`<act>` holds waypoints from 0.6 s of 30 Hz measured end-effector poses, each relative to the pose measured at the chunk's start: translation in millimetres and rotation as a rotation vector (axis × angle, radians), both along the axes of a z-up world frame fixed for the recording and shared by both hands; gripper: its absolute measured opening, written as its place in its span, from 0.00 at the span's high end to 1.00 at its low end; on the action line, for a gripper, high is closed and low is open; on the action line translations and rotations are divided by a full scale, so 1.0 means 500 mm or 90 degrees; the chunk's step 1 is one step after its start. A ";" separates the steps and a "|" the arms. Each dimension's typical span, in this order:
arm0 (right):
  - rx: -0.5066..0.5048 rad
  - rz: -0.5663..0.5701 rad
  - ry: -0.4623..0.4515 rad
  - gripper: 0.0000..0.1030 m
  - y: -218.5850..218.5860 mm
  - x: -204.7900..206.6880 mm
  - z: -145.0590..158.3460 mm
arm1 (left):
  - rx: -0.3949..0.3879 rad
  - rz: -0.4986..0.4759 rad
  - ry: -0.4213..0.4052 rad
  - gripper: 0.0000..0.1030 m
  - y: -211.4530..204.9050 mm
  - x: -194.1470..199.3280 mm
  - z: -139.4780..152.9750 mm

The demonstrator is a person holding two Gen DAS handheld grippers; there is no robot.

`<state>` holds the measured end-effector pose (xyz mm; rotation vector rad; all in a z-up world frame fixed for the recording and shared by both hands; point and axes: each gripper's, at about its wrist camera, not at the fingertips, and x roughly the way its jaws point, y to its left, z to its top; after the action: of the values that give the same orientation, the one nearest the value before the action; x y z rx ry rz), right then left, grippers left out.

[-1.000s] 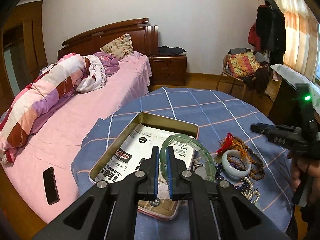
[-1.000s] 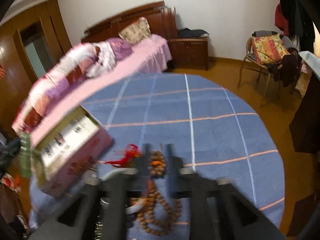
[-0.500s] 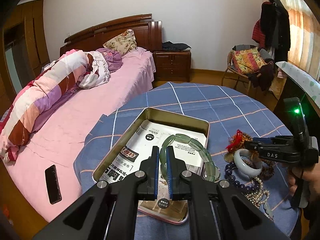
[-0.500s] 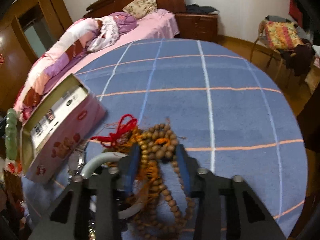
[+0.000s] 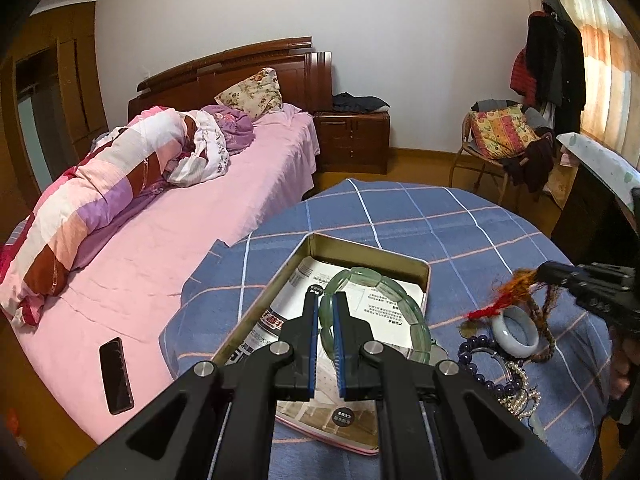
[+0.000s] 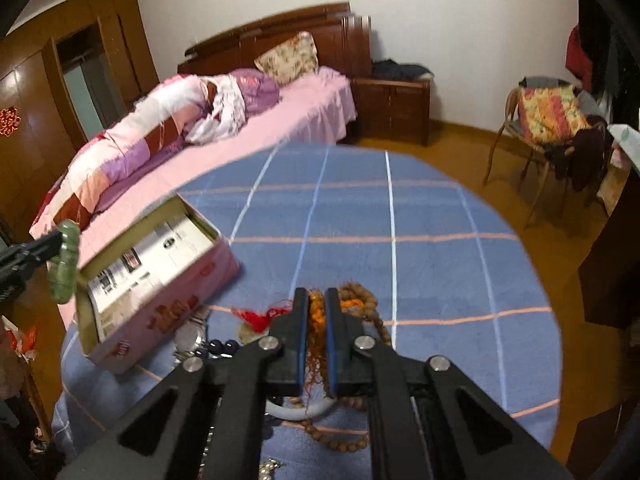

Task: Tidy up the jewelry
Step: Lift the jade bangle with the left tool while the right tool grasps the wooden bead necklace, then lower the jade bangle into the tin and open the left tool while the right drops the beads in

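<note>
Jewelry's the game here, a tangled pile of it on the round table under its blue checked cloth (image 5: 420,216), set beside a bed with a pink sheet (image 5: 208,216) and dark wooden headboard (image 5: 240,64). Wooden nightstand (image 5: 352,140) at the back wall, wicker chair with a patchwork cushion (image 5: 500,132) by the curtains. A black phone (image 5: 116,376) lies on the sheet. On the cloth, the open pink tin box (image 6: 160,280), printed paper inside, the print too small to read. Left gripper (image 5: 326,340) is clamped on the green jade segment bracelet (image 5: 384,312), holding it over the tin. Right gripper (image 6: 317,344) pinches the brown wooden bead necklace (image 6: 360,300) by its orange tassel. Below it, the pale white bangle (image 5: 516,332), dark blue beads (image 5: 476,360), pearls (image 5: 520,396).
</note>
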<state>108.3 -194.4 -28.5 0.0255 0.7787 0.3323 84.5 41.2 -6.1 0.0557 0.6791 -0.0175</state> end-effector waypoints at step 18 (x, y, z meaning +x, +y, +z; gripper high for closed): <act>-0.006 0.035 -0.122 0.90 0.063 -0.028 0.149 | 0.012 0.010 -0.035 0.94 0.024 0.012 0.041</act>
<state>94.4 -162.8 45.9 -0.0364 0.5922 0.3777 90.3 53.4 14.4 0.0694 0.6243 0.0053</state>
